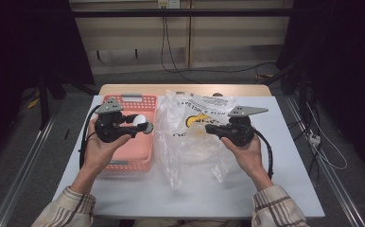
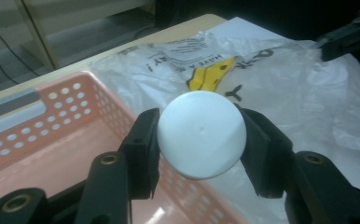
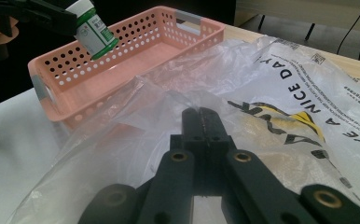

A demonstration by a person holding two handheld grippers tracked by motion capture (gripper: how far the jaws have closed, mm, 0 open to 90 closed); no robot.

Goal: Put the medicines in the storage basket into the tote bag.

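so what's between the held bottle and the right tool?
In the high view, the near edge of the plastic bag lies between the bottle in the left tool and the right tool.

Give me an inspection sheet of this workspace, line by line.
Surface: white table top.
Job's things: white-capped bottle with green label, held over pink basket; clear printed plastic bag beside the basket.
Clutter: nothing seen.
Tongs: left tongs shut on the bottle's cap; right tongs shut, pinching the bag's plastic.
Cables: black lead trails from right tongs; wires on floor beyond.
Surroundings: dark curtains, wood panel wall.
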